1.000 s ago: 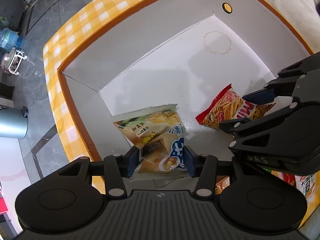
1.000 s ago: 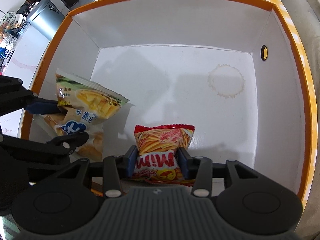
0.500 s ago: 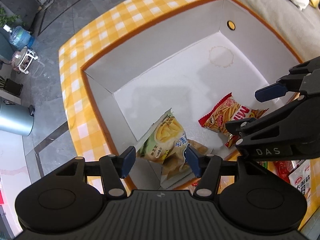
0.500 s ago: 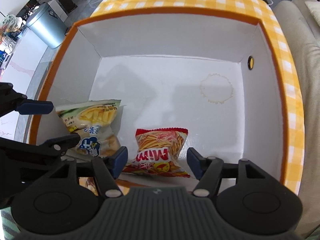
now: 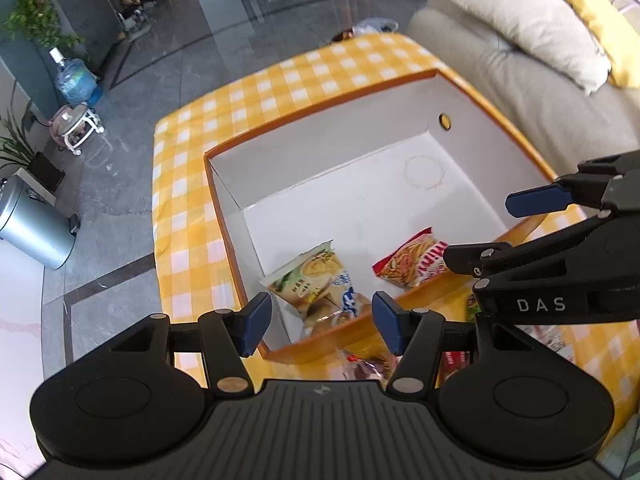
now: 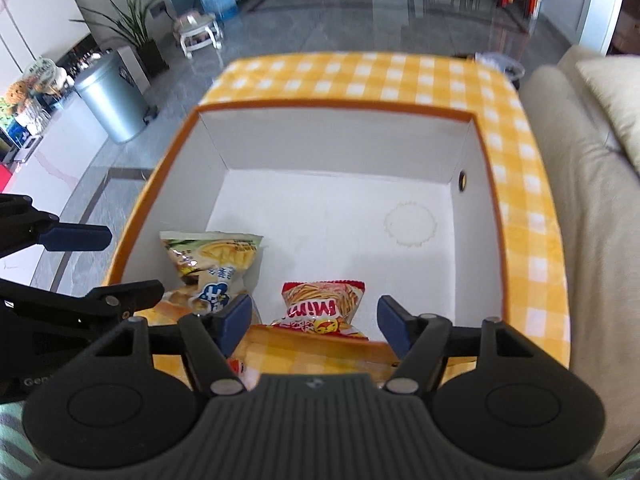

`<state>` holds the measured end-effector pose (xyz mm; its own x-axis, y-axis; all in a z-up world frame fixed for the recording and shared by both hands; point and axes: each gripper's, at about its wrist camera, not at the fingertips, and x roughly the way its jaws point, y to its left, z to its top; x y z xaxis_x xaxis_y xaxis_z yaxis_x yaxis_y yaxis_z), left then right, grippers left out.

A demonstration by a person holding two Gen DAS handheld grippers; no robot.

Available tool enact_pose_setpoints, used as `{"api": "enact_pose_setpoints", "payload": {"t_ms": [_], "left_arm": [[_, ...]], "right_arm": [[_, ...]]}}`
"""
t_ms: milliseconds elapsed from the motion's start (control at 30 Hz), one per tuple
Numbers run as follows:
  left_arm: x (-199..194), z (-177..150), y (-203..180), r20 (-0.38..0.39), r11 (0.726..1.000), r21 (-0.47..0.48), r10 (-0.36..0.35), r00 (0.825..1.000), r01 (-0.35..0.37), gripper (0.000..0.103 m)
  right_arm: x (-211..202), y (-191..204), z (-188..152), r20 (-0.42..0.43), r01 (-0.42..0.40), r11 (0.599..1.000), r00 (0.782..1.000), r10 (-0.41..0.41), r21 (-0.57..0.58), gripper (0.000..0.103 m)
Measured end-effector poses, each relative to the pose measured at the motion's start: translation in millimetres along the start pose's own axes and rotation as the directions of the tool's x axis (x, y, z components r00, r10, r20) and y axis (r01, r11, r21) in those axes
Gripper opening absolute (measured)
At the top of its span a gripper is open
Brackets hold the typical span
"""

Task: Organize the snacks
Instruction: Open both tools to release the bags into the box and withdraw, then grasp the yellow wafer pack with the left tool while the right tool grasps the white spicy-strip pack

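A white box with an orange rim [image 5: 320,148] [image 6: 340,144] stands on a yellow checked cloth. On its floor near the front wall lie a green and yellow snack bag [image 5: 316,280] [image 6: 212,264] and, to its right, a red Mimi bag [image 5: 412,260] [image 6: 320,304]. My left gripper [image 5: 320,320] [image 6: 108,264] hovers open above the green bag, with nothing between its pads. Above the red bag, the jaws of my right gripper [image 6: 314,322] [image 5: 504,228] are opening and touch nothing.
More snack packets [image 5: 368,364] lie on the checked cloth [image 5: 192,200] in front of the box. A beige sofa [image 6: 592,200] runs along the right. A metal bin [image 6: 112,96] and a water bottle [image 5: 76,80] stand on the floor at the left.
Both grippers let go of their bags, opened and rose back out of the box. The green bag and the red bag now lie on the box floor.
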<state>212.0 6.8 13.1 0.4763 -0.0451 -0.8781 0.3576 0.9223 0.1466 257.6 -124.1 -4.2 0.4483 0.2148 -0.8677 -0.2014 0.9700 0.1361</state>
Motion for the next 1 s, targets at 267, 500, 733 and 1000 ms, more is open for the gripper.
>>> {"api": "enact_pose_setpoints", "payload": {"t_ms": [267, 500, 733, 1000], "left_arm": [[-36, -32, -12, 0.122, 0.998, -0.068, 0.012, 0.992, -0.004, 0.068], [-61, -73, -26, 0.247, 0.989, -0.142, -0.001, 0.969, 0.038, 0.068], [-73, -119, -38, 0.307, 0.962, -0.244, -0.043, 0.951, 0.123, 0.068], [-51, -155, -56, 0.214, 0.951, -0.272, -0.091, 0.972, 0.149, 0.068]], "right_arm": [[-45, 6, -38, 0.146, 0.023, 1.000, 0.989, -0.021, -0.011, 0.067], [-81, 6, -85, 0.229, -0.011, 1.000, 0.973, 0.007, 0.016, 0.067], [-100, 0, -142, 0.257, -0.024, 0.999, 0.966, 0.015, 0.032, 0.067], [-82, -10, -196, 0.171, 0.060, 0.995, 0.983, -0.073, 0.078, 0.066]]}}
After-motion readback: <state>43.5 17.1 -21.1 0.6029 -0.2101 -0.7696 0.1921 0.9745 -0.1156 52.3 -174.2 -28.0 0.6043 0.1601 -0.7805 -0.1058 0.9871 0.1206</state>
